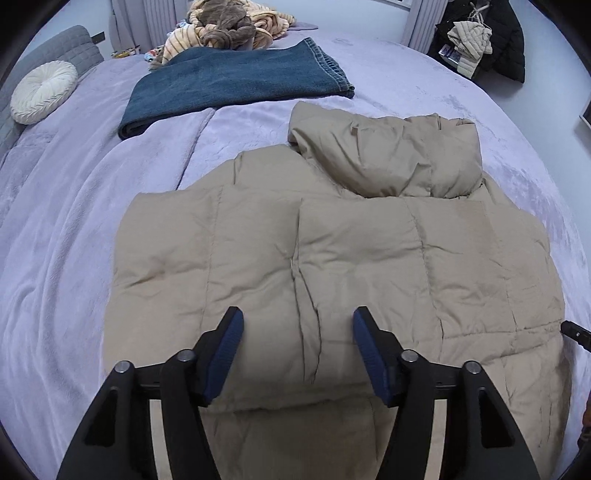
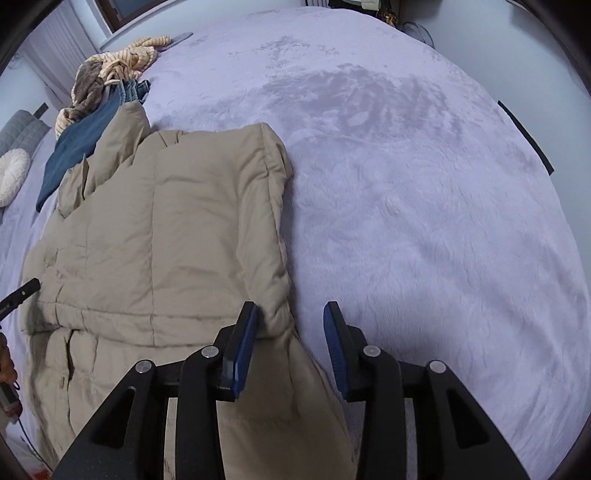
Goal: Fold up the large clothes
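On the lilac plush blanket (image 2: 424, 206) that is covering the bed, a beige puffer jacket (image 1: 332, 266) is lying spread flat with its hood (image 1: 388, 155) bunched at the far end, and everything else is best placed against that jacket. Beyond the hood, a folded pair of blue jeans (image 1: 236, 81) is sitting as a finished piece, probably parked out of the way, and past it a tangle of striped and brown garments (image 1: 229, 22) is waiting its turn. To the far left of the jacket, a round cream cushion (image 1: 42, 90) is leaning against a grey quilted headboard (image 1: 62, 46). The jacket's sides appear to be folded in over its middle, leaving a narrow quilted slab, so I judge the next fold to be lengthwise, hem toward hood. The left gripper (image 1: 297, 325) is hovering over the jacket's near middle, its blue pads standing wide apart with only loose fabric below them, gripping nothing. The right gripper (image 2: 290, 317) is hanging at the jacket's right edge, moderately parted and empty; its left pad (image 2: 245, 343) is sitting just beside the folded edge, while the other is poised over bare blanket, seemingly straddling the border for a fresh pinch.
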Demonstrator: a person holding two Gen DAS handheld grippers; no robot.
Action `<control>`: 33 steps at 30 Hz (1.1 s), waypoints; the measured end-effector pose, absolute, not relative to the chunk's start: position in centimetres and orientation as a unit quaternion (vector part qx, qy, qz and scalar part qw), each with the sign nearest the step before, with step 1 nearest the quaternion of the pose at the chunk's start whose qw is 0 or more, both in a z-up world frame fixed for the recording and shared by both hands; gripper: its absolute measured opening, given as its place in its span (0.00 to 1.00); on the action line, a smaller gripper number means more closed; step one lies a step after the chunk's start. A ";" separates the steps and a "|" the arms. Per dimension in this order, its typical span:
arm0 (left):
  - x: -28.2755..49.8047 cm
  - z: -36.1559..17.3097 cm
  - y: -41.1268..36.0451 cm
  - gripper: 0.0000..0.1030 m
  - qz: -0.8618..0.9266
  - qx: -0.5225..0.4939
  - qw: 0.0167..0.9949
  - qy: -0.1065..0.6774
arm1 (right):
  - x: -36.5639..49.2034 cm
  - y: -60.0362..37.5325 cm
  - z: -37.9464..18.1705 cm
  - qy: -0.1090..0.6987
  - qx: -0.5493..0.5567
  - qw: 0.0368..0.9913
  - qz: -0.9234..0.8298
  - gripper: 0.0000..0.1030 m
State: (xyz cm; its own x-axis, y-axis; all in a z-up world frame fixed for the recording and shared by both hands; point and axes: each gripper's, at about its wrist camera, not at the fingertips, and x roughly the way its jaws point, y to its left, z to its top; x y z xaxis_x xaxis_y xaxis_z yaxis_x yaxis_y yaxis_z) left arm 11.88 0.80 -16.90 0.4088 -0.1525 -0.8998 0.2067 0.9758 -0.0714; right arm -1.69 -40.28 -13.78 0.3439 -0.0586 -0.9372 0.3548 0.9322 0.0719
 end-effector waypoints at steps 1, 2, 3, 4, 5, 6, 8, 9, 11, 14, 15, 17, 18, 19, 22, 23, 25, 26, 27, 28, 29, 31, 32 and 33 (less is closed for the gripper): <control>11.4 -16.6 0.9 0.62 -0.104 0.025 0.837 0.537 | -2.2 -40.4 -13.7 0.564 0.141 0.803 -0.129 0.39; 10.7 -16.4 1.0 0.62 -0.103 0.021 0.832 0.545 | -2.8 -40.5 -13.5 0.568 0.150 0.799 -0.127 0.39; 10.0 -16.2 1.1 0.62 -0.100 0.018 0.828 0.551 | -3.2 -40.4 -13.3 0.570 0.159 0.796 -0.125 0.40; 9.3 -15.9 1.2 0.62 -0.096 0.014 0.824 0.558 | -3.8 -40.4 -13.0 0.572 0.170 0.793 -0.122 0.40; 8.5 -15.7 1.2 0.62 -0.096 0.012 0.821 0.563 | -4.4 -40.4 -12.6 0.574 0.180 0.790 -0.120 0.46; 7.6 -15.4 1.2 0.62 -0.094 0.014 0.818 0.567 | -5.0 -40.4 -12.3 0.574 0.187 0.789 -0.119 0.51; 6.0 -14.8 1.1 0.62 -0.089 0.017 0.814 0.574 | -6.2 -40.2 -11.5 0.575 0.200 0.786 -0.112 0.54; 5.4 -14.5 1.0 0.62 -0.088 0.016 0.811 0.578 | -6.8 -40.0 -11.2 0.577 0.206 0.783 -0.107 0.54; 3.8 -13.9 0.9 0.63 -0.085 0.010 0.807 0.584 | -8.0 -39.7 -10.7 0.583 0.215 0.777 -0.098 0.57; 1.9 -13.1 0.7 0.93 -0.078 0.004 0.805 0.588 | -9.5 -39.1 -10.0 0.589 0.223 0.772 -0.085 0.62; 1.2 -12.7 0.7 0.96 -0.073 -0.002 0.810 0.582 | -9.8 -38.9 -9.9 0.591 0.223 0.771 -0.080 0.64; -0.2 -12.0 0.5 0.96 -0.070 -0.006 0.814 0.577 | -10.4 -38.4 -9.7 0.596 0.217 0.770 -0.066 0.66; -0.6 -11.9 0.5 0.96 -0.068 -0.006 0.813 0.579 | -10.6 -38.2 -9.6 0.598 0.214 0.770 -0.063 0.66; -1.2 -11.8 0.4 0.96 -0.065 -0.005 0.813 0.579 | -10.8 -38.0 -9.5 0.599 0.211 0.770 -0.058 0.66; -2.5 -11.5 0.3 1.00 -0.056 -0.002 0.813 0.580 | -11.3 -37.7 -9.6 0.606 0.212 0.765 -0.046 0.66; -3.0 -11.4 0.3 1.00 -0.054 -0.002 0.812 0.581 | -11.4 -37.6 -9.6 0.608 0.211 0.764 -0.043 0.66; -3.9 -11.4 0.4 1.00 -0.055 -0.004 0.808 0.587 | -11.8 -37.2 -9.6 0.611 0.209 0.762 -0.039 0.67; -4.3 -11.5 0.5 1.00 -0.055 -0.004 0.805 0.591 | -12.0 -36.9 -9.5 0.612 0.209 0.762 -0.038 0.72; -4.8 -11.5 0.6 1.00 -0.053 -0.004 0.803 0.594 | -12.2 -36.8 -9.5 0.611 0.211 0.762 -0.036 0.77; -5.1 -11.6 0.7 1.00 -0.053 -0.004 0.800 0.598 | -12.4 -36.6 -9.4 0.610 0.214 0.763 -0.032 0.77; -5.5 -11.6 0.9 1.00 -0.052 -0.004 0.797 0.601 | -12.7 -36.2 -9.3 0.610 0.215 0.762 -0.031 0.77; -6.2 -11.8 1.3 1.00 -0.049 -0.006 0.794 0.606 | -13.1 -35.6 -9.3 0.610 0.216 0.761 -0.030 0.77; -6.5 -11.9 1.6 1.00 -0.049 -0.007 0.792 0.608 | -13.3 -35.3 -9.4 0.611 0.217 0.760 -0.029 0.77; -6.8 -12.1 1.9 1.00 -0.050 -0.008 0.790 0.610 | -13.6 -34.9 -9.5 0.612 0.219 0.759 -0.029 0.77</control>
